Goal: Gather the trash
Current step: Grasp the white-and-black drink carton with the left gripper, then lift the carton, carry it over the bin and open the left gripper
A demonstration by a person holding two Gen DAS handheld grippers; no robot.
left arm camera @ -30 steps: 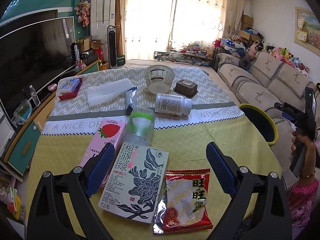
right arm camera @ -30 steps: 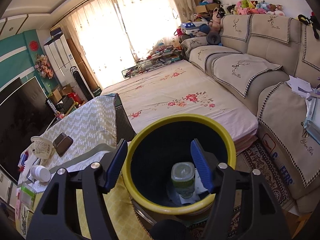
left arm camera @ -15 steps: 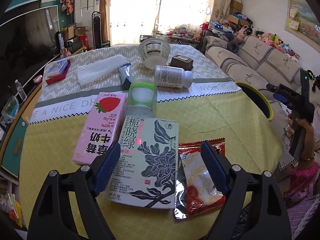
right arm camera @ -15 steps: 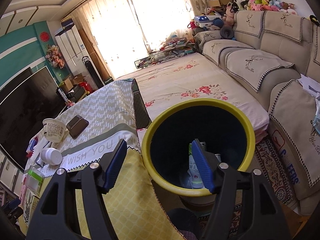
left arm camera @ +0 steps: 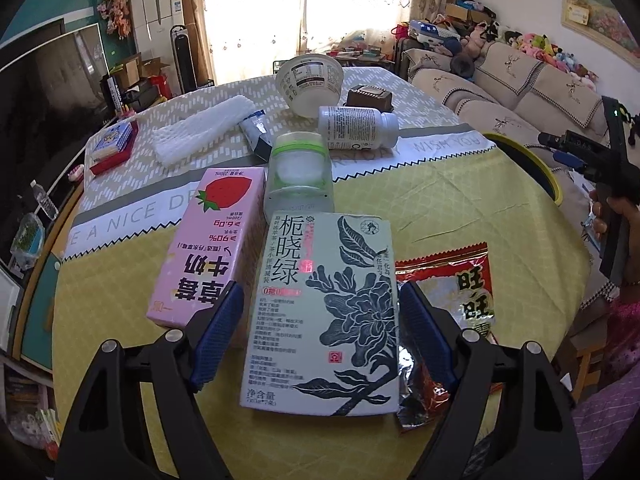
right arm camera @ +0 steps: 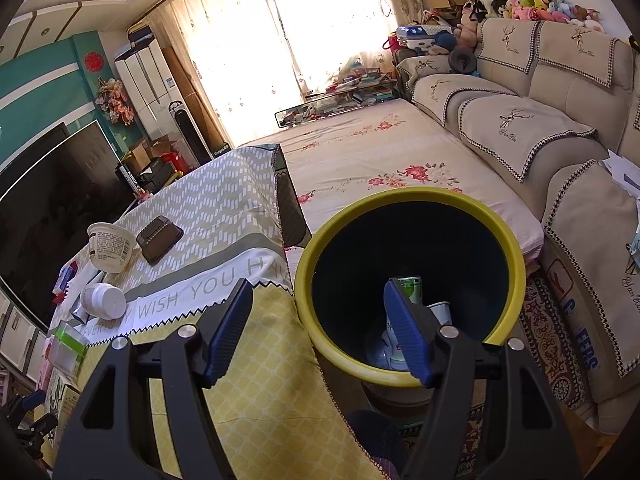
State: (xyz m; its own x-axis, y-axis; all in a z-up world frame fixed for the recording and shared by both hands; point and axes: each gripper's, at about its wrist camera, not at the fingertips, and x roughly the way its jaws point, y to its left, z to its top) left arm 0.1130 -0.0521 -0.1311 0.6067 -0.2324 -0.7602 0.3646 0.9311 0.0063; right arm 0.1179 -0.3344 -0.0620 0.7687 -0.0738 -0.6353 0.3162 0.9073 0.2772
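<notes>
The left gripper (left arm camera: 320, 332) has dropped over the near green tea carton (left arm camera: 324, 312), its wide jaws narrowing to straddle without pressing, while the empty, part-open right gripper (right arm camera: 316, 328) has drifted left off the yellow-rimmed bin (right arm camera: 516, 256).

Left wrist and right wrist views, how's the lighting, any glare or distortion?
Left wrist view: window blown out white, tea carton sharp, fisheye bends the table edge. Right wrist view: curtains overexposed, bin interior dark, corners vignetted.

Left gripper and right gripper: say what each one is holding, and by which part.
Neither holds anything. The left gripper straddles the green tea box, pads apart from its sides; the right gripper is empty.
</notes>
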